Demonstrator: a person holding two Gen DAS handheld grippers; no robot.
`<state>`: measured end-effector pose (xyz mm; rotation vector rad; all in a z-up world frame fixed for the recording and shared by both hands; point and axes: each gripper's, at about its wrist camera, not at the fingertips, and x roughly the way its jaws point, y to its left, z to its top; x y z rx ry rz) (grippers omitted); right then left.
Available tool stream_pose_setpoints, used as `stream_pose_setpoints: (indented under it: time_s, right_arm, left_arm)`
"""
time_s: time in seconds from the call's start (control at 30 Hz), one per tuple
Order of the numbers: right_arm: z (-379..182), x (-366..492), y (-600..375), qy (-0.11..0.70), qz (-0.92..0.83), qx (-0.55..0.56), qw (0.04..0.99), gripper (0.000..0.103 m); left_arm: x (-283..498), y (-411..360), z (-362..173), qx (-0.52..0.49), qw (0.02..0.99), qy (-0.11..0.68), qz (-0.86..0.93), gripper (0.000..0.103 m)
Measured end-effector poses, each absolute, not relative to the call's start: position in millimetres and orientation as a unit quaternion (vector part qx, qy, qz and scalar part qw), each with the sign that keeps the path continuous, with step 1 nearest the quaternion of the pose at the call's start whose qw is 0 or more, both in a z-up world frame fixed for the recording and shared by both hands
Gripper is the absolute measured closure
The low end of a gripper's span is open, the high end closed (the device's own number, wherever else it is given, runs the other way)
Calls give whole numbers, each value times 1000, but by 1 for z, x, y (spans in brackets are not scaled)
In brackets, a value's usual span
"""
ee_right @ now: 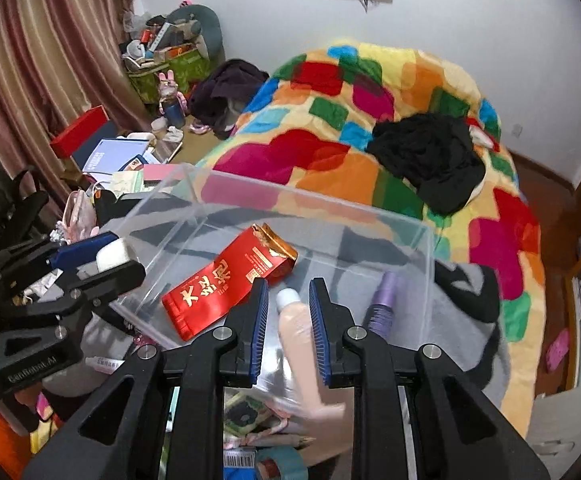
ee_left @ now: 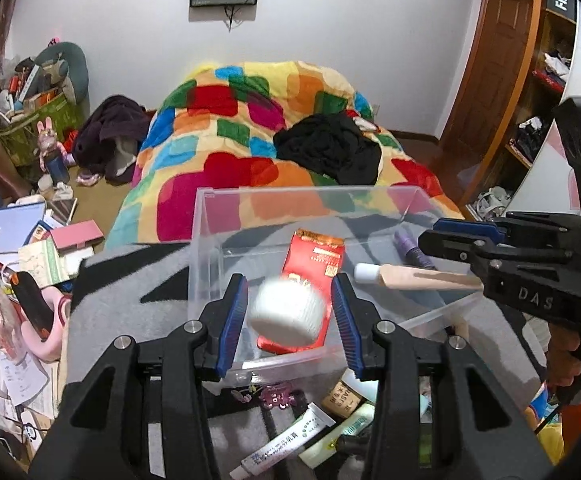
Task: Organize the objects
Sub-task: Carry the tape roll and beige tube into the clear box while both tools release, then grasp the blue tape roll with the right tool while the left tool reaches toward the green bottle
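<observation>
Over the clear box [ee_left: 210,216], the left gripper [ee_left: 290,312] hangs spread around a white jar [ee_left: 288,312]; the right gripper [ee_right: 289,312] clamps a beige tube [ee_right: 302,344].

— What is seen ahead of the left hand-held gripper [ee_left: 290,316]?

— A jar [ee_left: 287,312] is seen between its fingers, above a box [ee_left: 210,216] in which a packet [ee_left: 312,276] is laid.

— And at the right hand-held gripper [ee_right: 288,316]?

— A tube [ee_right: 302,344] is seen between its fingers, over the box's near wall; a bottle [ee_right: 382,300] is laid to its right, the packet to its left. A bed [ee_right: 370,120] is found behind the box.
</observation>
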<state>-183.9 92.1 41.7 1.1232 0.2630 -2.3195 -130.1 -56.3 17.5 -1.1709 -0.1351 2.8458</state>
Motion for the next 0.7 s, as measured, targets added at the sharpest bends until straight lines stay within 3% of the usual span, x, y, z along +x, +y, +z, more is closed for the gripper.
stream_pose_setpoints:
  time_s: [0.07,0.13,0.4,0.7]
  right_arm:
    - [48,-175,93,100,-865,406,277,83]
    - [54,-165,96,100,-868,395,283,79]
    - [60,-126,120,81,-878,371,292,65]
    - [41,-101,146,58,-881,377,278,52]
  left_arm:
    - [-124,-56,26,-370,33,-45,927,55]
    - [-118,-54,34,-358,33,-40,932,45]
    - [-84,-49,47,-333,34,-26,942,35]
    - [-52,-45,20,-358,26,-20,933,27]
